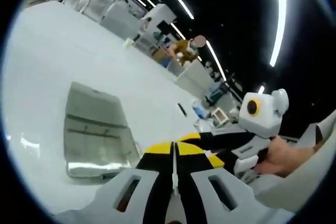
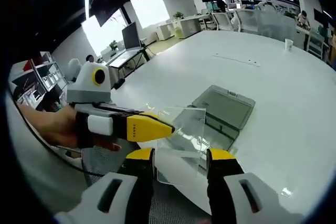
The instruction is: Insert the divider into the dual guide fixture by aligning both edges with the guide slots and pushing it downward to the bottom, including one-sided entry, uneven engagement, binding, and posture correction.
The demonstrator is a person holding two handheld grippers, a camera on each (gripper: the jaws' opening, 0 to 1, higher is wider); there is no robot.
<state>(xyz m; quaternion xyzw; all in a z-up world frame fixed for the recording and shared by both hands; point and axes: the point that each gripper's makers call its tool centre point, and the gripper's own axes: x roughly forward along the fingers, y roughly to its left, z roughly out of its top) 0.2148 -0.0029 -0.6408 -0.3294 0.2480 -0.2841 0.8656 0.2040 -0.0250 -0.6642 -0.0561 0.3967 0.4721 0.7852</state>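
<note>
We see left gripper point(image 1: 174, 153) jaws pinched together, gripping clear divider point(image 2: 181, 140) edge at 9 o'clock in right gripper view. Right gripper point(image 2: 181, 157) jaws spread wide, empty. Clear guide fixture point(image 2: 223, 109) on white table point(image 2: 273, 77), 1 o'clock beyond divider.

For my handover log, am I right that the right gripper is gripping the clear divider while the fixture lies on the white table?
Not quite: it is the left gripper that is gripping the clear divider, as the right gripper view shows. The right gripper has its jaws open. The fixture does lie on the white table.
</note>
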